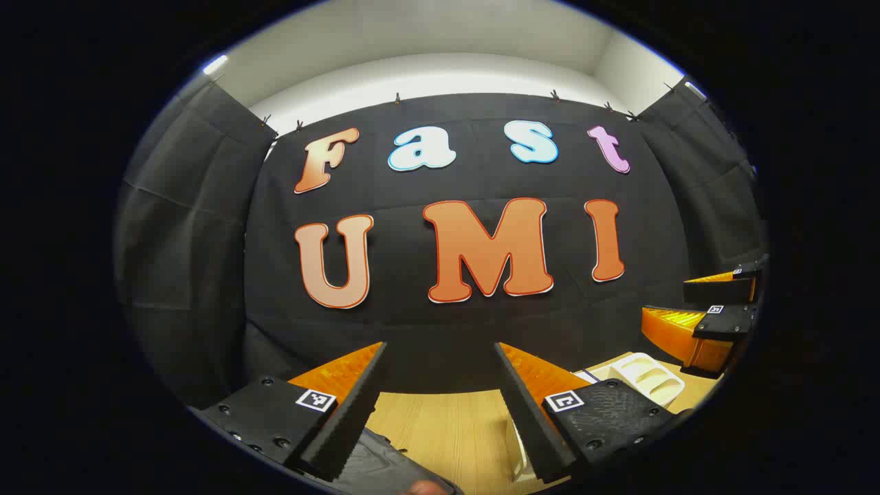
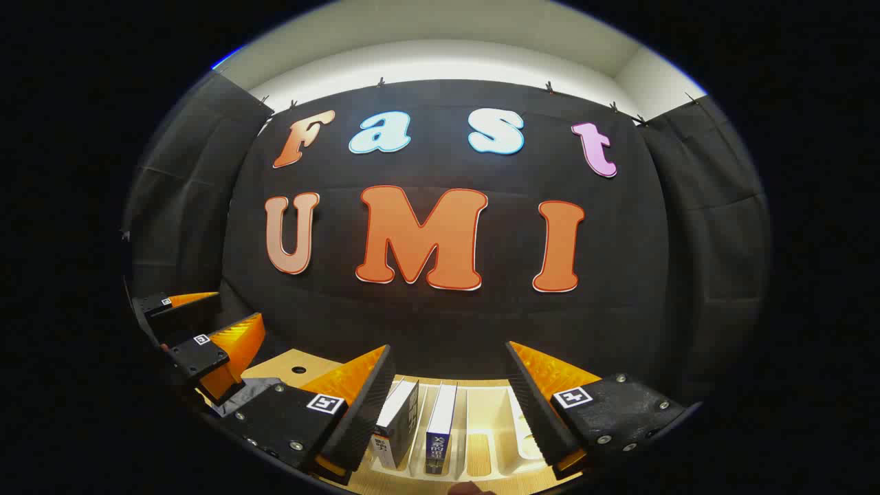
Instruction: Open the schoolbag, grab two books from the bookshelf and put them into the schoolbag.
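Right gripper (image 2: 447, 405) up close in the right gripper view: fingers spread wide, nothing between them. Directly below and just ahead, two books (image 2: 416, 426) standing upright side by side in the slots of a pale bookshelf (image 2: 481, 440) — spines face the camera, long axis vertical, leaning a touch. They sit a bit left of the midline of the gap, nearer the left finger. So the right gripper is the one lined up w/ the books; my call is a dip down and fwd brings them between the fingers.

Left gripper (image 1: 440, 405) in the left gripper view: also spread apart, holding nothing. Under it, bare wooden surface (image 1: 440, 426), and at the bottom edge, under its left finger, a dark fabric thing (image 1: 375, 467) — prob the schoolbag, but too little of it on show to say if it's open. So bag is below-left of the left gripper, close.

Farther off: the bookshelf (image 1: 646, 378) also shows off to the right in the left gripper view, w/ the other gripper hovering beyond it. In the right gripper view the left gripper sits off to the left, over the surface (image 2: 289, 368).

Farthest back, the black cloth wall.

Judgement: bag step looks like it belongs to the left gripper, books to the right.
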`<state>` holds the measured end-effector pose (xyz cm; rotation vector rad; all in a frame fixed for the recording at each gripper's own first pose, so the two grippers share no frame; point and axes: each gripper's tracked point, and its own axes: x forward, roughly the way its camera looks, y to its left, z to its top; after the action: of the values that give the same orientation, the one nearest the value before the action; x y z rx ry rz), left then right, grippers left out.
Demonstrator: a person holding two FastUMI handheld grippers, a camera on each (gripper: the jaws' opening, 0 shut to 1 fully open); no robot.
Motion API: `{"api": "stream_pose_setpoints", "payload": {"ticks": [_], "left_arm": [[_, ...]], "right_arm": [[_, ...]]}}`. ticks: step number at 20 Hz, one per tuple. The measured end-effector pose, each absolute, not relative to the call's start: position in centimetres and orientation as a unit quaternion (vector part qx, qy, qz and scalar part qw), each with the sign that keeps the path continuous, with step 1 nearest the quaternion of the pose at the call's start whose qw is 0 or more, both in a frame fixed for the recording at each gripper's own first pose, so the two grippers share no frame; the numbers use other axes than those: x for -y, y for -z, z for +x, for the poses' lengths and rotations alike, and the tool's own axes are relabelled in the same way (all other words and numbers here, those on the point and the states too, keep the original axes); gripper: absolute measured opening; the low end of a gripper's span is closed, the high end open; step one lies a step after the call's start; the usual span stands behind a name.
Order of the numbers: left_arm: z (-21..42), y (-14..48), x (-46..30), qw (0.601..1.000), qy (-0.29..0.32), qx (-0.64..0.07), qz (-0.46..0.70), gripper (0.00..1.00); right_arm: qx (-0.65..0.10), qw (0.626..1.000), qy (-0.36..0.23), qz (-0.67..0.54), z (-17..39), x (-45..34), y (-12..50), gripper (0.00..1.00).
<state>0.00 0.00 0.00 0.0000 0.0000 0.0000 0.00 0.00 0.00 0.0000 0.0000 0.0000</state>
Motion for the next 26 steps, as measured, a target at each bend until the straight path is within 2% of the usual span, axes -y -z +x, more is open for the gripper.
{"api": "stream_pose_setpoints", "payload": {"ticks": [14,20,26], "left_arm": [[-1.8,2.6,-0.5,0.997,-0.012,-0.012,0.075,0.94],[-3.7,9.6,-1.8,0.985,-0.013,-0.078,0.155,0.94],[-7.3,19.2,-3.1,0.947,-0.011,-0.161,0.276,0.96]], "right_arm": [[-0.002,1.0,-0.004,-0.008,-0.7,0.1,0.8,0.94],[-0.004,1.0,0.009,-0.012,-0.8,2.2,1.3,0.94],[-0.021,1.0,0.005,-0.014,-0.9,4.6,3.1,0.95]]}}
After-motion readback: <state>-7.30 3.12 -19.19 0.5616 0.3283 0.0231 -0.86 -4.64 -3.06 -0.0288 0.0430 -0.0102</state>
